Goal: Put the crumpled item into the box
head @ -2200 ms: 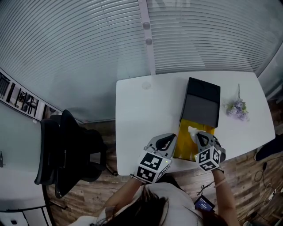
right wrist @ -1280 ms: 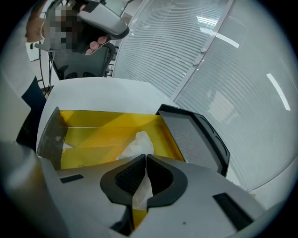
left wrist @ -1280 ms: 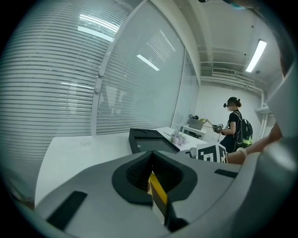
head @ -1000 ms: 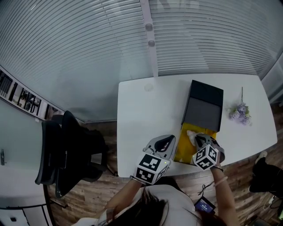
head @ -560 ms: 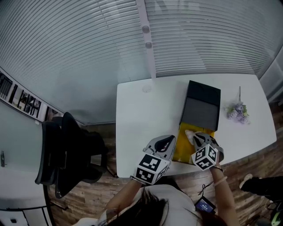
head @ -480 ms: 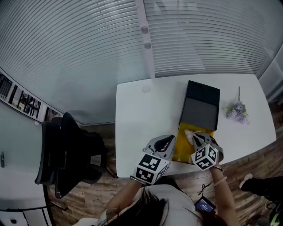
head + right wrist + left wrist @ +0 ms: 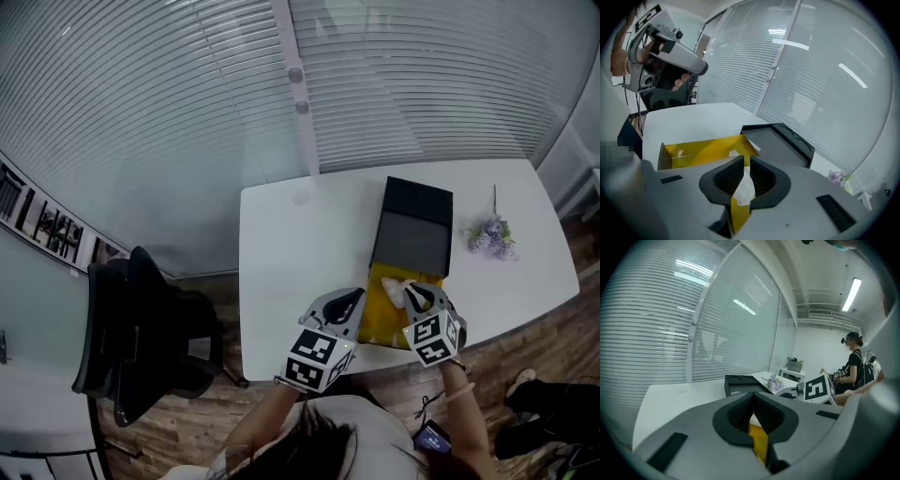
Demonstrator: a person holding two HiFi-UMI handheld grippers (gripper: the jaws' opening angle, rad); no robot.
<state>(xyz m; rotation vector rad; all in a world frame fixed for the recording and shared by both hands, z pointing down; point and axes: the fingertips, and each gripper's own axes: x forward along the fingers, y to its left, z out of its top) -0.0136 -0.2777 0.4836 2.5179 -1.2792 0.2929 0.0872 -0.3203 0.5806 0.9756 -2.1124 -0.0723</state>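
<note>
Head view, from above: one white table (image 7: 291, 244) bearing one open box (image 7: 382, 317) with a yellow inside, its one black lid (image 7: 412, 230) lying flat at the far end and touching it. One sprig of purple flowers (image 7: 489, 236) lies apart to the right of the lid. One black chair (image 7: 141, 328) stands off the table's left edge.

The only markings legible are the black-and-white square patterns on the two cubes, one per gripper; they carry no letters.

Both forearms enter from the lower edge, and the two grippers point away from the person, side by side at the near end of the box.

Left gripper (image 7: 349, 302): at the box's left edge. In its own view the fingers (image 7: 736, 416) are pressed together on a strip of the yellow wall, and the right gripper's cube shows at the right, with one person standing far behind.

Right gripper (image 7: 412, 289): over the open box. In its own view the fingers (image 7: 761, 178) pinch one crumpled piece of white paper (image 7: 744, 187) between the ribbed pads.

The paper is thus held in the right gripper above the yellow inside of the box, towards the lid end; whether it touches the box floor cannot be told
</note>
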